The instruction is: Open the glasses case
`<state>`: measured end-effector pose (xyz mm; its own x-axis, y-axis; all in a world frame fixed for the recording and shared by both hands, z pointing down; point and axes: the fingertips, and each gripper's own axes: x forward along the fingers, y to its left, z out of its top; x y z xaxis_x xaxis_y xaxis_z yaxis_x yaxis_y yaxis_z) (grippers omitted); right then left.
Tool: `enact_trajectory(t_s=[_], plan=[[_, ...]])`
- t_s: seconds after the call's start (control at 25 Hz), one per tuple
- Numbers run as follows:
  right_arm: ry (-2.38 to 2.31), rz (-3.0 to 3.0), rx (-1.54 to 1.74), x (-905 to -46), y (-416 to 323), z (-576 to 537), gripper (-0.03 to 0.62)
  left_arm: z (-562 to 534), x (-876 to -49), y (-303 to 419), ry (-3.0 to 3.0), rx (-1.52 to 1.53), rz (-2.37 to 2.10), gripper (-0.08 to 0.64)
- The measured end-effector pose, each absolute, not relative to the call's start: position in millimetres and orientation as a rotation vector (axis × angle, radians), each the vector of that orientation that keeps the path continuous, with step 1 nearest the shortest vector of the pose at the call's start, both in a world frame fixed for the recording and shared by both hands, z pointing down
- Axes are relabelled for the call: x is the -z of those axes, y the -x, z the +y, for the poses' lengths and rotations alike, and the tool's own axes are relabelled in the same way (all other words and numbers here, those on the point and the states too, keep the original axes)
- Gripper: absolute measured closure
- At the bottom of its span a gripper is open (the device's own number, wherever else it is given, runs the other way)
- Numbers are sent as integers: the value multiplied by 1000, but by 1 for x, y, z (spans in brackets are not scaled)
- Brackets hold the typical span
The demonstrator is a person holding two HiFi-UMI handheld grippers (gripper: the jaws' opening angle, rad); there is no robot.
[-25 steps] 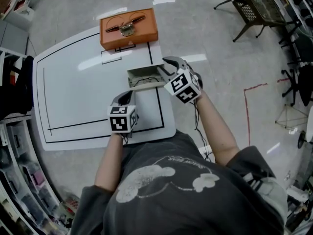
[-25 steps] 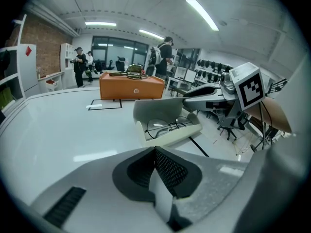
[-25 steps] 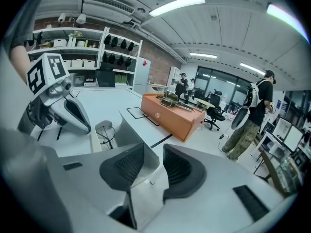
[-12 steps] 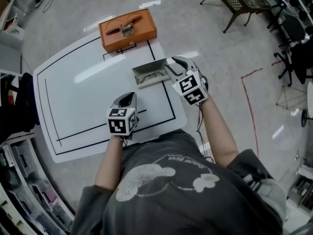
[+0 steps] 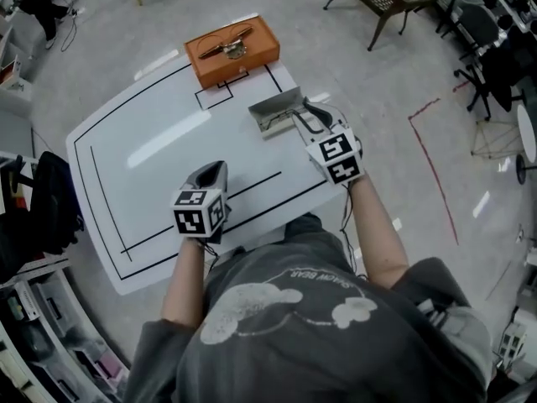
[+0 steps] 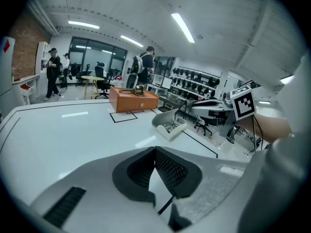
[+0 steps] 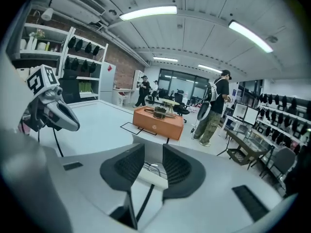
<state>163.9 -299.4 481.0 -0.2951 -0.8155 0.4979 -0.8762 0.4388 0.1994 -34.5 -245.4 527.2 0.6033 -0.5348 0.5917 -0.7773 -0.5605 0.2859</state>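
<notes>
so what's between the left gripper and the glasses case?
Only bare white tabletop lies between the left gripper and the open glasses case. Both the head view and the left gripper view show it.

We find this to be a laboratory-style workshop in an open-plan hall. Grounds: a white table (image 5: 151, 166) ruled with black lines, red tape (image 5: 432, 162) on a bare floor (image 5: 377, 82), racks of storage bins (image 5: 50, 309), stocked wall shelving (image 7: 82, 67), ceiling strip lights (image 7: 148, 12), a glazed partition (image 6: 92, 57), an office chair (image 6: 201, 124) and people (image 7: 214, 108) standing about.
</notes>
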Motion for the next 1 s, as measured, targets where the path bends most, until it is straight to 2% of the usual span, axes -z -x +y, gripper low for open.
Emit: enact_trajectory(t_s=[0.2,0.4,0.68,1.0], plan=[[-1486,-2132,-164,-481,-126,-275,478,-236,-524,75,-2347,-571,-1013,557],[-1594,-2109,-147,-472,-85,-245,509,-218,-523,113,-2379,-566,-960,557],[-1705,-2038,-185,-468,-52,-178,589,-184,-519,143,-2437,-567,-840,557],[-1686,-2007,-250,-473,-28,-108,592,-151,-507,153,-2471,-548,-753,557]])
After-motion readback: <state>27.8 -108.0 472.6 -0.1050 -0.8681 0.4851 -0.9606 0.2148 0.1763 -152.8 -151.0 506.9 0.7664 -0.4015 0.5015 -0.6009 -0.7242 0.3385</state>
